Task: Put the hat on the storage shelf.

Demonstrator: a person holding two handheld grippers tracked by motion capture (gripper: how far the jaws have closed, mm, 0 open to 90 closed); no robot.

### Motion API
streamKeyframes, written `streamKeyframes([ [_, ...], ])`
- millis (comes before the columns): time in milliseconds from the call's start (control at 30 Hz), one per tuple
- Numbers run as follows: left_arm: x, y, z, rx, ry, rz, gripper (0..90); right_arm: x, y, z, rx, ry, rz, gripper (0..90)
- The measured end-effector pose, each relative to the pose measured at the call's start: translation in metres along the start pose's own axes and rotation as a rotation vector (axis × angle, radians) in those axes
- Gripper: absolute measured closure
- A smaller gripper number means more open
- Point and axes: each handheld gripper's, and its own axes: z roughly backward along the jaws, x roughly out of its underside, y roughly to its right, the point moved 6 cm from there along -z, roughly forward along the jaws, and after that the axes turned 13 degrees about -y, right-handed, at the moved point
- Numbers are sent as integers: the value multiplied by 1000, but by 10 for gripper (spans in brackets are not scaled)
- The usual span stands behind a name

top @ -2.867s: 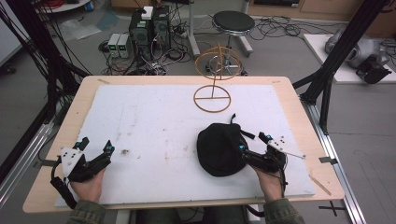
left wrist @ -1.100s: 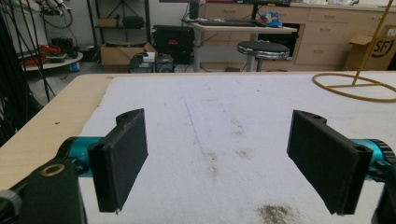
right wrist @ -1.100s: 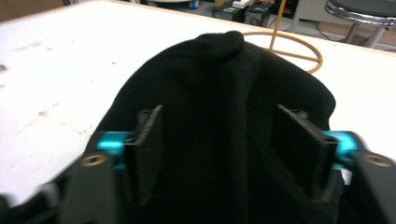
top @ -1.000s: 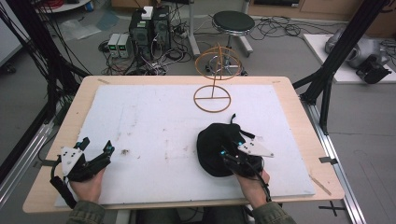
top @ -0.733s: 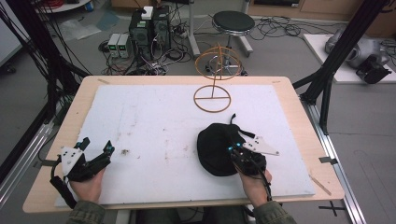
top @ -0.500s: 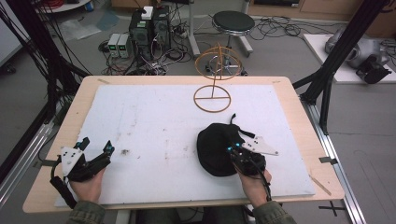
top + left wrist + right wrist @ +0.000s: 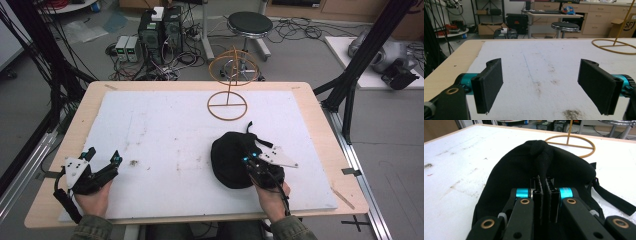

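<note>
A black cap (image 7: 231, 157) lies on the white table cover at the right front, with a strap (image 7: 248, 127) pointing away from me. In the right gripper view the black cap (image 7: 564, 167) bunches into a ridge of fabric pinched between the two jaws. My right gripper (image 7: 248, 161) is shut on that fold, and the same right gripper (image 7: 545, 191) shows its jaws pressed together with cloth between them. My left gripper (image 7: 102, 156) rests at the left front, apart from the cap. The left gripper (image 7: 541, 85) stands open with bare table cover between its jaws.
An orange wire stand (image 7: 228, 82) with a ring base rises at the far middle of the table; the stand's base ring (image 7: 571, 143) lies just beyond the cap. A dark stain (image 7: 134, 162) marks the cover near the left gripper. Wooden table edge (image 7: 70, 130) runs along the left.
My right gripper moved left from beside the cap onto its right side and shut on a fold of fabric. The left gripper stayed put.
</note>
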Motion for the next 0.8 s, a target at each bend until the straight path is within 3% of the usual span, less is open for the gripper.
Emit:
streamKeyframes([
  [200, 0, -1, 0, -3, 6, 7, 204, -3, 2, 5, 2, 44, 3, 872],
  [367, 0, -2, 0, -6, 5, 9, 204, -9, 5, 13, -2, 116, 24, 870],
  [633, 0, -1, 0, -3, 7, 12, 204, -19, 10, 22, 33, 247, 67, 866],
  [800, -1, -4, 2, -1, 13, 33, 204, -25, 10, 27, 34, 290, 67, 867],
])
